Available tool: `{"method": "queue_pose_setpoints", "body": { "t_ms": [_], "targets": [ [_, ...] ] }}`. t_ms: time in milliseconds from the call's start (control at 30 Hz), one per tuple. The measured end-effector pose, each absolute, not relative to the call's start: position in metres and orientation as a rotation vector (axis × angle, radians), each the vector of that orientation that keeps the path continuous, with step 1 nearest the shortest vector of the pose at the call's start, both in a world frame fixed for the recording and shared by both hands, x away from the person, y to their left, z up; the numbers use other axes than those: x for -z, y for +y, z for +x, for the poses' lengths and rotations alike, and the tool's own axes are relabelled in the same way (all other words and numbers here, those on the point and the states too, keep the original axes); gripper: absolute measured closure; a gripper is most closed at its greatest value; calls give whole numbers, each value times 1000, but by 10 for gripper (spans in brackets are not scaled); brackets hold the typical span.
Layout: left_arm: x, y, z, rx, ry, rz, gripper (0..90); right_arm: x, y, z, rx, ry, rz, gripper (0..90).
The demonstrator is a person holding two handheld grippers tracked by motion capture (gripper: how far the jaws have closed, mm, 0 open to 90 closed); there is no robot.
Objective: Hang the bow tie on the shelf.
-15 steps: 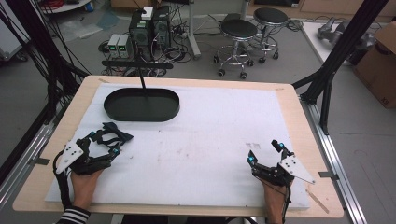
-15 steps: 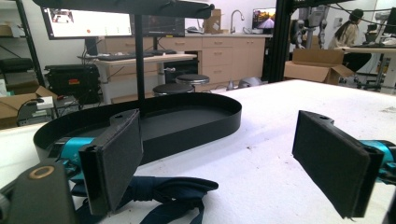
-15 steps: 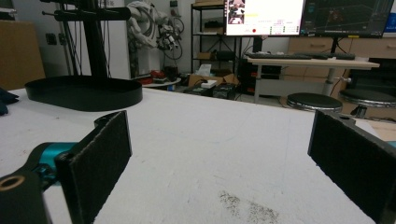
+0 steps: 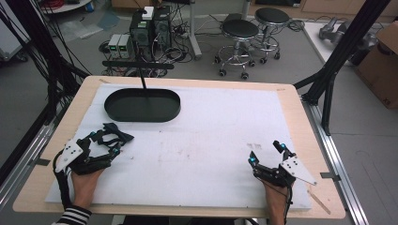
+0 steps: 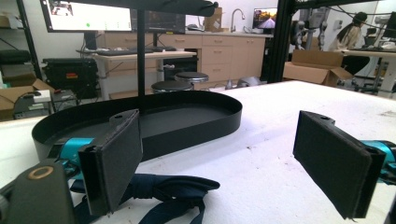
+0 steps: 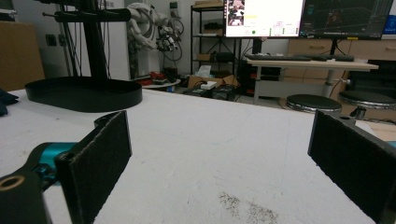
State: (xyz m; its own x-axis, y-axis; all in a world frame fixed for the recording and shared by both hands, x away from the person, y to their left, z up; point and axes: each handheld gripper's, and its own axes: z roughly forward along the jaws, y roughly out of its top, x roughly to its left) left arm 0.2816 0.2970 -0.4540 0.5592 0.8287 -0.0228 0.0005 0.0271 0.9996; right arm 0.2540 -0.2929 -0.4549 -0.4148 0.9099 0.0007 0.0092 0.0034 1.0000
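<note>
While low on table, left gripper (image 4: pixel 114 138) gapes beside dark cloth (image 5: pixel 173 189).

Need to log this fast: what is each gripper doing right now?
Left gripper: open, holding nothing; dark cloth lies beside it.
Right gripper: open, empty.

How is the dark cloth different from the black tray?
The cloth is soft, crumpled and dark blue; the tray is stiff, oval and black. The cloth lies by the left gripper; the tray sits farther back, with a post rising from it. Both rest on the white table top.
</note>
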Motion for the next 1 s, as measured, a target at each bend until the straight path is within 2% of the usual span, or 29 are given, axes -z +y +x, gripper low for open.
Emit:
{"method": "queue_pose_setpoints", "body": {
  "t_ms": [567, 1000],
  "targets": [
    [437, 303, 284, -728, 761, 1403, 156, 455, -293, 254, -1512, 1525, 988, 51],
    [413, 310, 297, -718, 794, 1548, 157, 455, -293, 254, -1511, 1526, 975, 51]
  ]
}}
